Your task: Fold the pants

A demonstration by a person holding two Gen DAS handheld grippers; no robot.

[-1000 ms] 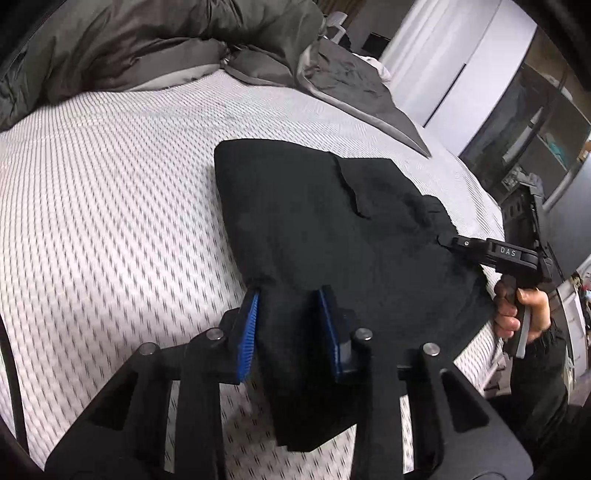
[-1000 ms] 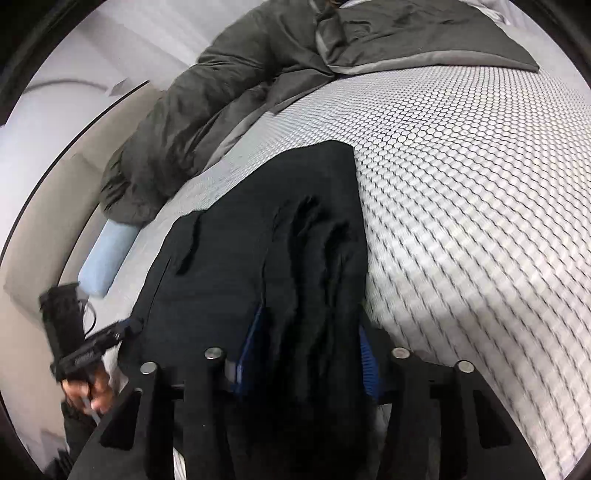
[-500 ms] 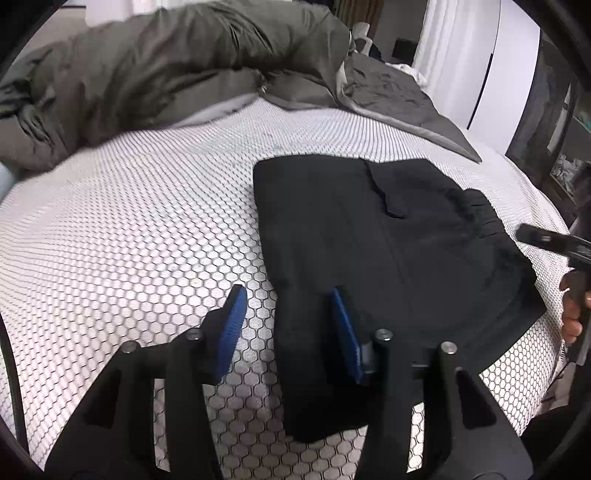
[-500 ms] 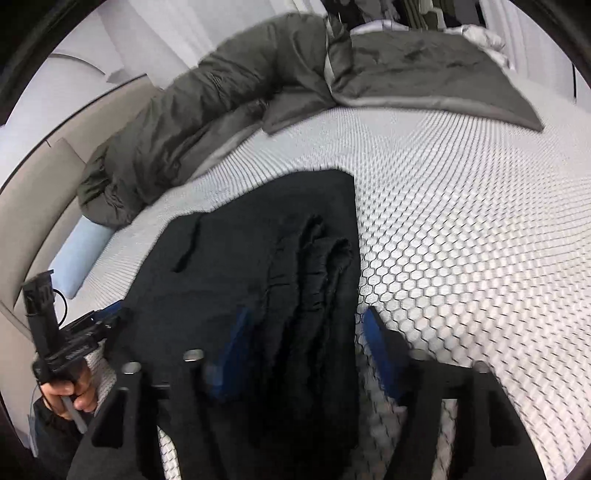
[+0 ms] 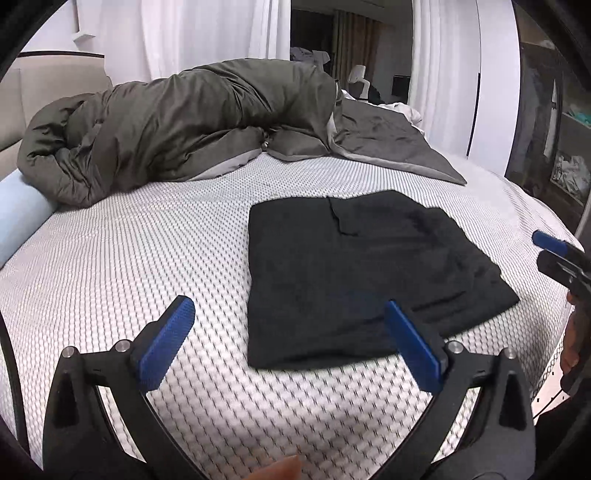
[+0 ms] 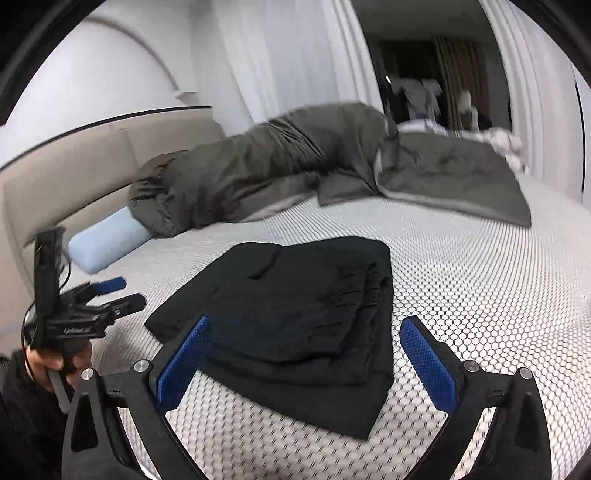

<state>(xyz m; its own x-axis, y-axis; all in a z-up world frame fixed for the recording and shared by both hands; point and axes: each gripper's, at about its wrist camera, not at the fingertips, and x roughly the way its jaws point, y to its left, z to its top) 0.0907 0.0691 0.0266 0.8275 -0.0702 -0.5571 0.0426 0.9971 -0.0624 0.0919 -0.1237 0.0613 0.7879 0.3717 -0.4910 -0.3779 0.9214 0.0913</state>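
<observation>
pants (image 5: pixel 354 273) lie folded in a flat black stack on the bed (image 5: pixel 147 251), near its front edge. your left gripper (image 5: pixel 291 336) is spread wide, holding nothing, raised just short of the stack. your right gripper (image 6: pixel 304 349) is spread wide too, empty. grey duvet (image 5: pixel 184 125) is bunched at the back.

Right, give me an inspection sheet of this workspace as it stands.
Surface: white honeycomb-patterned mattress, bare around the job.
Job's things: black pants folded into a flat stack, lying free.
Clutter: grey duvet bunched at the far side; light blue pillow by the headboard.
Grippers: left claw open, holding nothing; right claw open, holding nothing.
Cables: thin dark cable at the left handle.
Surroundings: white curtains, dark doorway beyond.
</observation>
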